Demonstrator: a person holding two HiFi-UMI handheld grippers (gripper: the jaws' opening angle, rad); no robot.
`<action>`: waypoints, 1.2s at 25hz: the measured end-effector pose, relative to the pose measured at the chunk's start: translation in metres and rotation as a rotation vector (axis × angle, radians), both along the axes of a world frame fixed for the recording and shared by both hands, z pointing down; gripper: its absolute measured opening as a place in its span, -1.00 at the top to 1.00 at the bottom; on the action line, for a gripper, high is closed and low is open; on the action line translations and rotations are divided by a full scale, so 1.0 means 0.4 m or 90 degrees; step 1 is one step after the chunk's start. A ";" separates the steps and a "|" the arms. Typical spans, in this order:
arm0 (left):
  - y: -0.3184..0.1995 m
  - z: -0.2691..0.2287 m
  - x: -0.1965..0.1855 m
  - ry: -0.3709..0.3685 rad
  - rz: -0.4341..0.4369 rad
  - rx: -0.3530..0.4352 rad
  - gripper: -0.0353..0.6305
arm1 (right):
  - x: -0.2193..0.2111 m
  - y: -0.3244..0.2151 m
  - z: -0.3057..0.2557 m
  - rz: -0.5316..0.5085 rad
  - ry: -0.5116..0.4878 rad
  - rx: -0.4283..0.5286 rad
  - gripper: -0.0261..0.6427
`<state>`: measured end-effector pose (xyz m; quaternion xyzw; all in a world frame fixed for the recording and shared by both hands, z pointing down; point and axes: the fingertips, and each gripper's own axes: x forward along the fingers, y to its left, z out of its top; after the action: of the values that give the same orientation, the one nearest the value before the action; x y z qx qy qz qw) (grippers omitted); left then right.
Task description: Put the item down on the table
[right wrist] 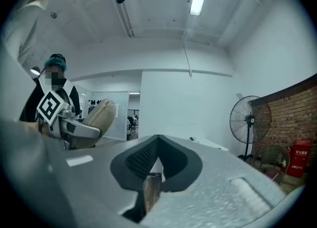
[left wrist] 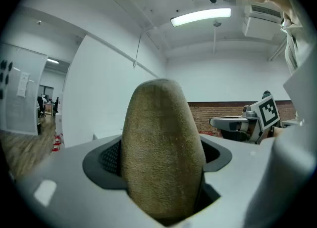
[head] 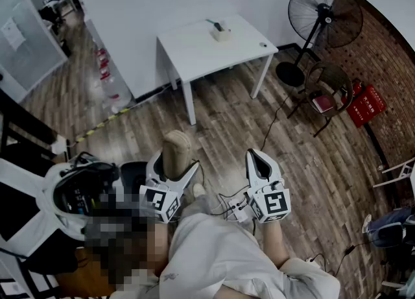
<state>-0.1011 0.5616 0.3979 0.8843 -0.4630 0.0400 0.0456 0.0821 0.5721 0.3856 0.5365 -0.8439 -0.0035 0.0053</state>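
A tan, fuzzy, egg-shaped item stands upright between the jaws of my left gripper, which is shut on it, held above the wooden floor. In the left gripper view the item fills the gap between the jaws and hides what lies ahead. My right gripper hovers beside it at the same height; its jaws meet at the tips with nothing between them. The white table stands well ahead of both grippers, against the wall.
On the table lie a small boxy object and a tiny dark thing. A standing fan, a chair and a red box are at the right. Water bottles line the left wall. Another person stands close at lower left.
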 end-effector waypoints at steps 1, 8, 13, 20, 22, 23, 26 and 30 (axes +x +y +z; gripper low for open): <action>-0.004 0.003 -0.003 0.000 0.000 -0.002 -0.39 | -0.004 -0.004 -0.004 -0.002 -0.006 0.004 0.92; -0.073 -0.013 -0.011 -0.003 0.001 -0.012 -0.40 | -0.021 -0.071 -0.040 -0.012 -0.025 0.016 0.91; -0.167 -0.024 -0.023 -0.001 0.005 -0.004 -0.39 | -0.033 -0.159 -0.032 -0.008 -0.015 0.003 0.91; -0.320 -0.009 -0.047 -0.003 0.011 0.003 -0.39 | -0.059 -0.311 -0.015 -0.007 -0.012 0.002 0.91; -0.373 -0.005 -0.061 0.000 0.013 -0.001 -0.39 | -0.082 -0.365 -0.015 -0.011 -0.011 0.000 0.91; -0.403 -0.008 -0.068 0.001 0.013 -0.002 -0.39 | -0.090 -0.393 -0.016 -0.011 -0.009 -0.004 0.91; -0.495 -0.020 -0.083 0.004 0.015 -0.004 -0.39 | -0.112 -0.481 -0.025 -0.013 -0.007 -0.012 0.91; -0.591 -0.013 -0.099 0.008 0.022 -0.012 -0.39 | -0.137 -0.578 -0.030 -0.008 -0.001 -0.017 0.91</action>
<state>-0.1406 0.3253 0.3929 0.8919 -0.4470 0.0396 0.0562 0.0274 0.3410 0.3737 0.5309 -0.8473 0.0083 0.0115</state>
